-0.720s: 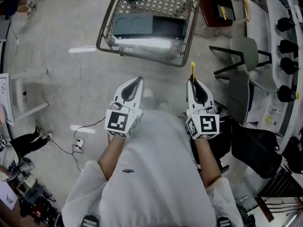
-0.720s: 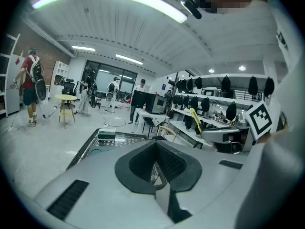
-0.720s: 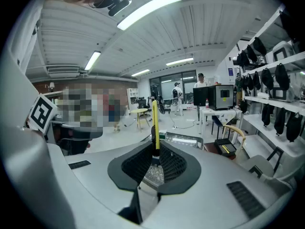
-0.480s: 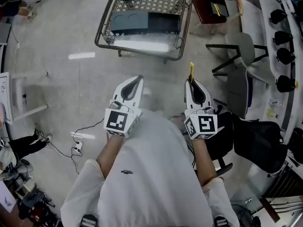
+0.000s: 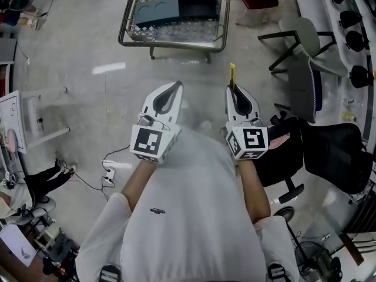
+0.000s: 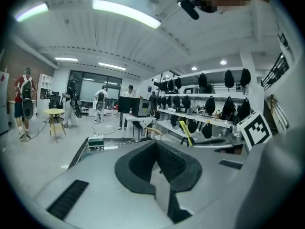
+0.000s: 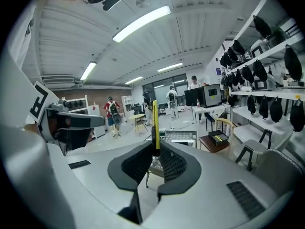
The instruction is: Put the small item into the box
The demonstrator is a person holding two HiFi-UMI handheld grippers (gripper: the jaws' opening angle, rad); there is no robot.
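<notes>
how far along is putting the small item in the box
Done: the right gripper has the yellow item clamped. In hand: it is held over the floor, short of the wire cart. Left: reaching the cart and dropping it in a box there.

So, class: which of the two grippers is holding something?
The right gripper: a yellow strip stands clamped between its jaws, sticking out past the tips. The left gripper is shut with nothing between its jaws.

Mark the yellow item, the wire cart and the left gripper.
yellow item (image 5: 232, 74), head view, its free end.
wire cart (image 5: 176, 43), head view, near rim.
left gripper (image 5: 177, 85), head view, at the fingertips.
</notes>
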